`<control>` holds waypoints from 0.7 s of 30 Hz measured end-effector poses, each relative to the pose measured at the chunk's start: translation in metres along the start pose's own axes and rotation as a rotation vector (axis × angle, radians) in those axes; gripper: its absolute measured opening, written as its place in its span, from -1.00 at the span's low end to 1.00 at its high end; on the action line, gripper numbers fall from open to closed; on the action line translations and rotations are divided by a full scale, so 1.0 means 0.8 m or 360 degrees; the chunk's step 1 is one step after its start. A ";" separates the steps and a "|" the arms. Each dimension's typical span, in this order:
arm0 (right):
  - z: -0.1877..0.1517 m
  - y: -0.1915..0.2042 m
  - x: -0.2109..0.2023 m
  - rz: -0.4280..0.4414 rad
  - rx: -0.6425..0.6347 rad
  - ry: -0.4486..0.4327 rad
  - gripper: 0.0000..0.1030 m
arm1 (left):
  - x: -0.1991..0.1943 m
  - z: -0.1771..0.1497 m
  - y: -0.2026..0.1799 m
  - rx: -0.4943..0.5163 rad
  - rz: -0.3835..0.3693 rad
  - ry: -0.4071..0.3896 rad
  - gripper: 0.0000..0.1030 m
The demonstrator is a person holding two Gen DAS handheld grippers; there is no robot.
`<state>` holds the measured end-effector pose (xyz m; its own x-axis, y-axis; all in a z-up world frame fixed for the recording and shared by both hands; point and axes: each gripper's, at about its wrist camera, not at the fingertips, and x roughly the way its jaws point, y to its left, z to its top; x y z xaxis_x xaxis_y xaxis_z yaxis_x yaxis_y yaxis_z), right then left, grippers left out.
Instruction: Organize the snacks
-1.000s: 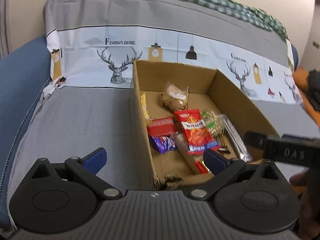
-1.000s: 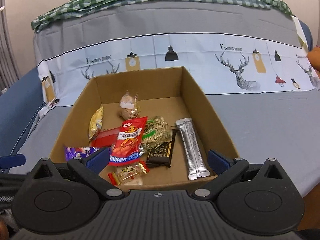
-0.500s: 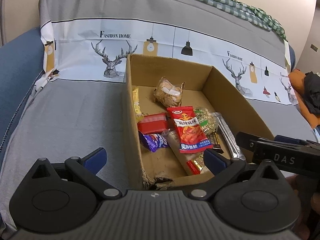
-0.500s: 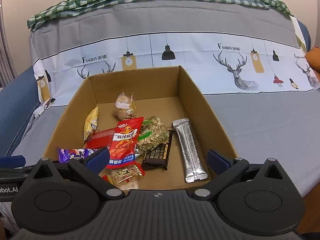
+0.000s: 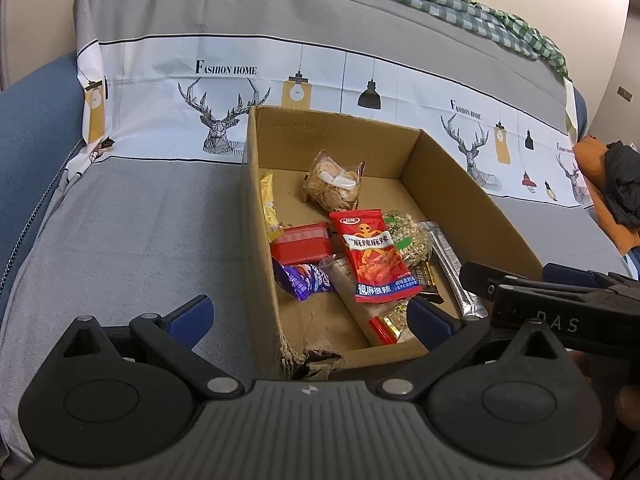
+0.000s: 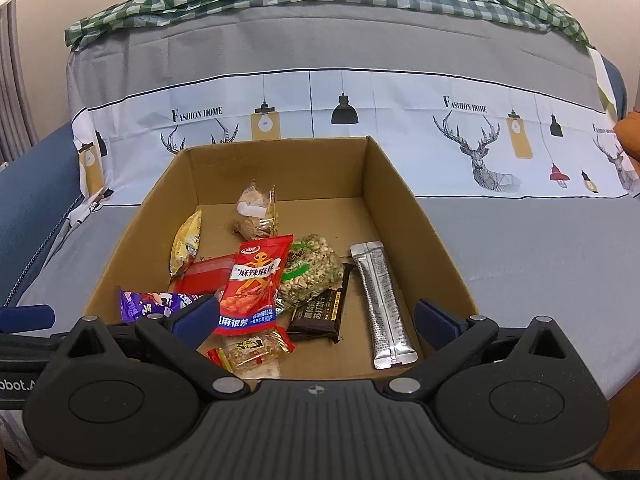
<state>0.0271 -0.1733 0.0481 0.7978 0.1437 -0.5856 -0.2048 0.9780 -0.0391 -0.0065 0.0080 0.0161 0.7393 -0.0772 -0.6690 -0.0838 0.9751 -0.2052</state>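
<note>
We've got both grippers spread wide with nothing in them: left gripper (image 5: 308, 316) straddling the box's (image 6: 420, 220) near left corner, right gripper (image 6: 316, 316) over its front edge. Inside, the red packet (image 6: 252, 284) lies on top of the pile, crinkly, orange figure printed on it. Silver stick (image 6: 384, 304) lies flat alone on the right; purple wrapper (image 5: 300, 280) sits by the left wall.
</note>
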 end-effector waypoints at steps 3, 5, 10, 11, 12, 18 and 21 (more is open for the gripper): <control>0.000 0.000 0.000 0.0002 0.0001 0.0000 0.99 | 0.000 -0.001 0.000 0.0002 -0.0002 -0.0003 0.99; 0.000 -0.001 0.000 -0.0001 -0.0002 -0.0005 0.99 | 0.000 -0.001 0.000 -0.0001 -0.0002 0.0001 0.99; 0.000 -0.001 0.001 -0.0002 -0.0001 -0.0002 0.99 | 0.000 -0.001 0.000 -0.0004 -0.0002 0.0003 0.99; 0.000 -0.001 0.001 -0.0002 -0.0002 -0.0003 0.99 | 0.000 -0.001 0.000 -0.0007 -0.0004 0.0004 0.99; 0.000 -0.001 0.001 -0.0001 -0.0003 -0.0003 0.99 | 0.000 -0.001 0.000 -0.0009 -0.0006 0.0003 0.99; -0.001 0.000 0.001 -0.0003 -0.0008 -0.0004 0.99 | 0.002 0.000 0.000 -0.0016 -0.0007 0.0015 0.99; -0.001 0.001 0.000 -0.0004 -0.0012 -0.0006 0.99 | 0.002 0.001 0.001 -0.0023 -0.0014 0.0016 0.99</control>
<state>0.0265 -0.1725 0.0474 0.8005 0.1415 -0.5824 -0.2069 0.9772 -0.0468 -0.0046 0.0091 0.0152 0.7331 -0.0880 -0.6744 -0.0869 0.9713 -0.2213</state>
